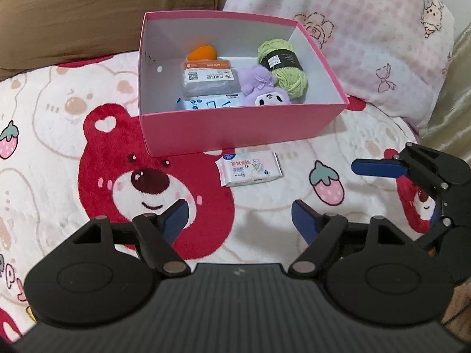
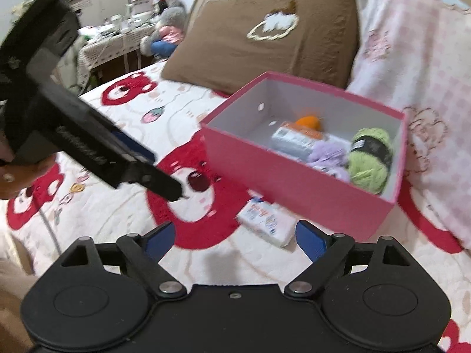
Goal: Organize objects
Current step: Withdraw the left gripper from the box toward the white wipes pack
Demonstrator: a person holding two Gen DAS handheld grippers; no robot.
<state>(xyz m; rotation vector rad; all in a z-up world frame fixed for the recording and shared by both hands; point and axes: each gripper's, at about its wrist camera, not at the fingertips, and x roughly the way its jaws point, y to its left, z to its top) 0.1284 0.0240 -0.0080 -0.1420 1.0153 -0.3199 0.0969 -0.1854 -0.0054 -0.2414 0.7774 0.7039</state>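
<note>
Clearly both claws stand wide open and empty: the left gripper [image 1: 240, 220] has the wipes pack [image 1: 250, 169] lying just ahead of its tips, and the right gripper [image 2: 235, 239] has that pack [image 2: 266, 225] ahead too. Both going for it could collide, or a sideways nudge could push the thin pack against the pink box [image 1: 235, 129] just beyond, denying the pads a grip.

Bed, bear-print blanket [image 1: 88, 194]; on it: pink box [image 1: 235, 129], wipes pack [image 1: 250, 169] just beside box, brown pillow [image 1: 88, 14], pink pillow [image 1: 368, 44].
</note>
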